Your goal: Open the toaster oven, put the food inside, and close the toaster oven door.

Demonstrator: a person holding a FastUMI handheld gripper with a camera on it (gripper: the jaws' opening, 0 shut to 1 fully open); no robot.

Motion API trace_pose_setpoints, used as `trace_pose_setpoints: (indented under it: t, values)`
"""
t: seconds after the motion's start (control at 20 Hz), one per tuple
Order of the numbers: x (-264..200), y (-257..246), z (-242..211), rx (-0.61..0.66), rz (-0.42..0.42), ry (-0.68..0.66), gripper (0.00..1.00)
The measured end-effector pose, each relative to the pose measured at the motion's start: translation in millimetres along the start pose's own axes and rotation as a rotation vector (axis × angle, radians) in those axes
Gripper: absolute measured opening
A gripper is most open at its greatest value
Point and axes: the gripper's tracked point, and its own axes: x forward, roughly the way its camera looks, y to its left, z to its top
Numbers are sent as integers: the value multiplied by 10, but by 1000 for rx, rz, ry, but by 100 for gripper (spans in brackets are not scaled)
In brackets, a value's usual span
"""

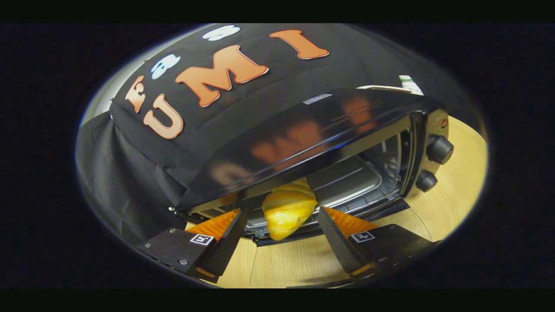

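a: two steps look done — toaster oven (329, 143) open, croissant (288, 208) lying at its mouth on the tray (351, 182).
b: and the gripper (282, 242)?
a: fingers spread, clear of the croissant. closing the door remains.

No legible text. Toaster oven (303, 138) top: pale sticker (317, 99) and line of small print (347, 118), both too small and blurred to read. Gripper (282, 242) fingers, spread apart: square coded marker (202, 239) on each, no words.
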Motion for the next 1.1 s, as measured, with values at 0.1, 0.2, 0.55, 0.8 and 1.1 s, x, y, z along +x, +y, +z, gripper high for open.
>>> trace_pose_setpoints:
  t: [0.1,0.2,0.55,0.8,1.1]
  values:
    - [-163,-37,18,-45,-24,-20,99]
    - [-357,-37,29,-83,-35,-47,99]
    - [-1047,-176,-130,-204,-111,-78,99]
    - [-1380,-409,-447,-314,-198,-50,99]
    - [-1491,-638,-913,-403,-268,41,99]
